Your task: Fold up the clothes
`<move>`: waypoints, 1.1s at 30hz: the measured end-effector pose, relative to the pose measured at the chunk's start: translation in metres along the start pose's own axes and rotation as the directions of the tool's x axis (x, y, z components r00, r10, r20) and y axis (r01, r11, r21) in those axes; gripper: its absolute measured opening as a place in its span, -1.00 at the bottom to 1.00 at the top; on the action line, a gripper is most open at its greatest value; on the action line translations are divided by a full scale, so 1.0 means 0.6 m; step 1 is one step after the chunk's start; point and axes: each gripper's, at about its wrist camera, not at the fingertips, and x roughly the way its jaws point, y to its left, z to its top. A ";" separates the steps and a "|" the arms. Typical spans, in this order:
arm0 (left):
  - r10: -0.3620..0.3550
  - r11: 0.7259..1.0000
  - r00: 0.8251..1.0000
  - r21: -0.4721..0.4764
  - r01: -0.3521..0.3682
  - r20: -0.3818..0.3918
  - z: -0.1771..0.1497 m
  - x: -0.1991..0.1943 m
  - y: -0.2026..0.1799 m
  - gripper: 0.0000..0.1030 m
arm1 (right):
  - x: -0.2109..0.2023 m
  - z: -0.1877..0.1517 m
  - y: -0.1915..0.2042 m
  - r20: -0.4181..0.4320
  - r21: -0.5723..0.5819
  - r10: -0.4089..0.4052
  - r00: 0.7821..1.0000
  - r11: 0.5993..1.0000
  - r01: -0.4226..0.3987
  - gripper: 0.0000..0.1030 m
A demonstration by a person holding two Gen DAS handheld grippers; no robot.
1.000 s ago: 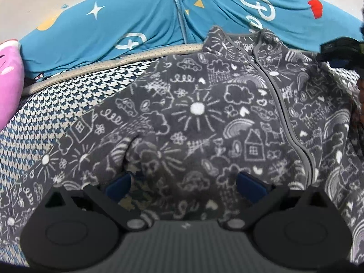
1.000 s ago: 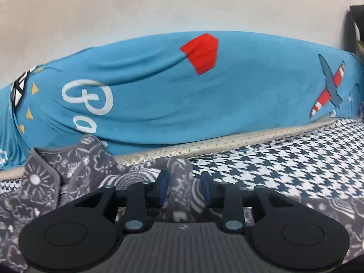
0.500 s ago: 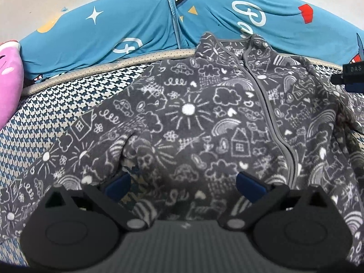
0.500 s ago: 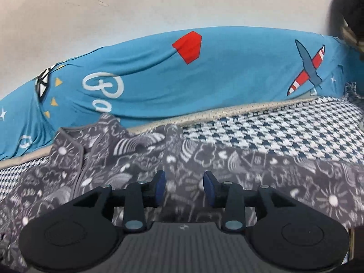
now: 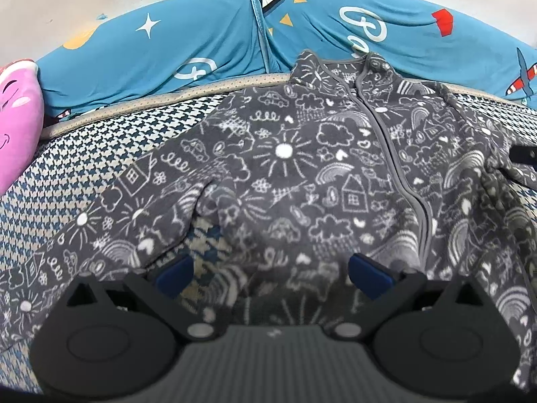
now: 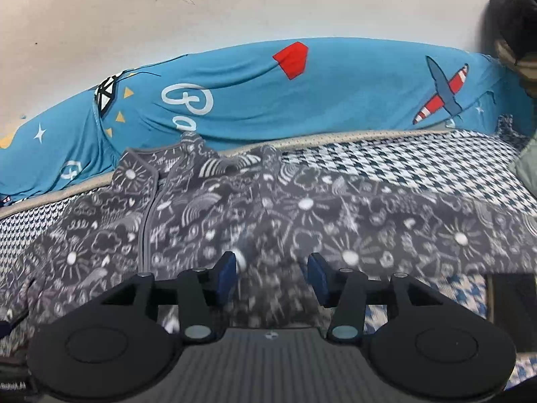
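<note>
Grey doodle-print jacket [image 5: 302,174]: spread front-up, zipped, on the houndstooth bed [image 5: 84,174], collar toward the blue bedding [image 5: 201,33].
Right tool [image 6: 271,278]: fingers wider apart than a second ago, cloth let go.
Left tool [image 5: 268,270]: wide open, over the hem.
Hem hidden by both tools; right sleeve end cut off.
</note>
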 end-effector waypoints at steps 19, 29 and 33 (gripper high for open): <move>-0.066 0.998 0.998 -0.017 0.067 0.018 -0.070 -0.051 0.021 -0.40 | -0.084 -0.077 -0.063 -0.039 0.096 -0.026 0.999 0.995 0.030 0.00; -0.034 0.999 0.996 -0.008 0.034 0.081 -0.098 -0.097 0.008 0.84 | -0.131 -0.134 -0.110 -0.076 0.162 -0.031 0.997 0.986 0.043 0.03; -0.012 1.000 0.988 -0.023 0.016 0.154 -0.117 -0.128 0.008 0.99 | -0.149 -0.159 -0.128 -0.093 0.188 -0.029 0.995 0.981 0.046 0.17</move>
